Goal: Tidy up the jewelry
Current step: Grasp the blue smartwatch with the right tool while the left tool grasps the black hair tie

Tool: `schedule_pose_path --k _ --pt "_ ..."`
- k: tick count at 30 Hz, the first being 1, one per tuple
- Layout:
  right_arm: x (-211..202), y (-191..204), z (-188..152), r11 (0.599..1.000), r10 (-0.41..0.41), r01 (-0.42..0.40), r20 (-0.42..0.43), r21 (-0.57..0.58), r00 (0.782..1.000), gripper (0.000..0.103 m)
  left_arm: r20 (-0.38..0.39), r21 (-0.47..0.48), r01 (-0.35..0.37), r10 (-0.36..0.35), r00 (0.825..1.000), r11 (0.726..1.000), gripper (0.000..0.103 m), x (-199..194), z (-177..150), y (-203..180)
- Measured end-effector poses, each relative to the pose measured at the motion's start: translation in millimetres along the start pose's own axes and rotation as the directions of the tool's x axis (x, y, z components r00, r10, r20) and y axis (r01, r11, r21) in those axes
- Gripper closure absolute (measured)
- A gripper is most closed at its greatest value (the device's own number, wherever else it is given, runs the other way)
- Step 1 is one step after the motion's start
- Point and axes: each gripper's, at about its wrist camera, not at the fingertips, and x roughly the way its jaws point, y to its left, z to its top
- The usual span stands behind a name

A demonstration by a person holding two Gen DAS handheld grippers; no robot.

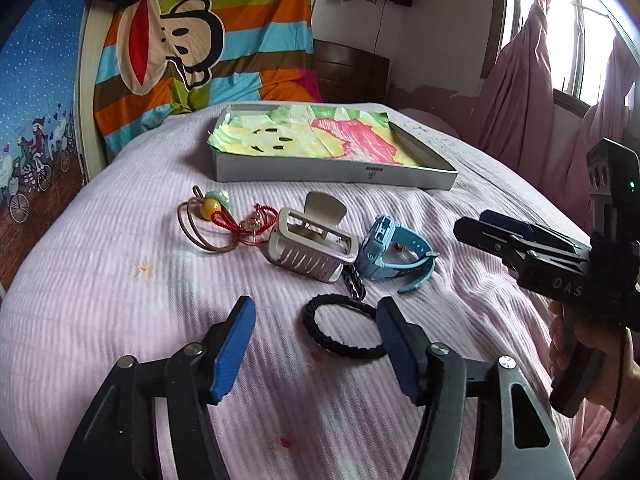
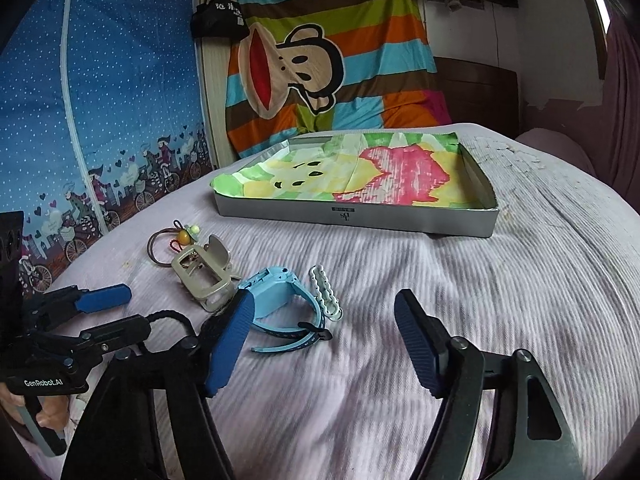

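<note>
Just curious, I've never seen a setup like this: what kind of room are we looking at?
Most likely a home bedroom. The jewelry lies on a bed with a pale ribbed bedspread, pink curtains hang at a window, and a striped cartoon monkey sheet hangs behind it.

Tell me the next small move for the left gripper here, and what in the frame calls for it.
Probably ease the left gripper forward and down onto the black hair tie. Its jaws are open, holding nothing, and the tie lies nearest, just ahead beside its right finger. The other pieces lie farther off, and the box holds only its colourful paper, so nothing appears sorted yet.
</note>
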Motion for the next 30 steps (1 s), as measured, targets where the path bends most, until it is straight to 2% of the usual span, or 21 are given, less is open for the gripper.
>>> schedule_pose_path --k 4,8,11,14,15,19,24,30 --pt "18 0 0 1.0 0.022 -0.022 -0.04 -0.014 0.999 0.062 -0.066 -0.013 0.017 -0.018 0.998 1.0 0.056 7 -1 4" --pt "38 2 -2 0.998 0.047 -0.049 -0.08 -0.026 0.996 0.07 -0.117 -0.015 0.007 -0.009 0.993 1.0 0.062 13 -1 5" --pt "49 2 -3 0.997 0.065 -0.069 -0.104 -0.037 0.992 0.076 -0.144 -0.012 -0.005 0.003 0.99 1.0 0.071 17 1 3" --pt "57 3 -3 0.995 0.083 -0.09 -0.12 -0.053 0.989 0.078 -0.173 -0.008 -0.015 0.013 0.985 1.0 0.087 21 4 2" --pt "59 4 -2 0.994 0.088 -0.096 -0.123 -0.058 0.988 0.08 -0.179 -0.011 -0.02 0.018 0.984 1.0 0.096 22 5 2" --pt "64 2 -2 0.992 0.109 -0.117 -0.147 -0.05 0.983 0.092 -0.147 -0.045 -0.01 0.004 0.989 0.999 0.097 17 11 5" --pt "58 -4 -4 0.99 0.137 -0.142 -0.13 -0.027 0.982 0.097 -0.121 -0.04 -0.02 0.015 0.993 0.999 0.098 11 15 1" --pt "44 -14 3 0.987 0.159 -0.159 -0.068 0.014 0.985 0.098 -0.035 -0.032 -0.029 0.028 0.999 0.999 0.098 -8 38 -9"
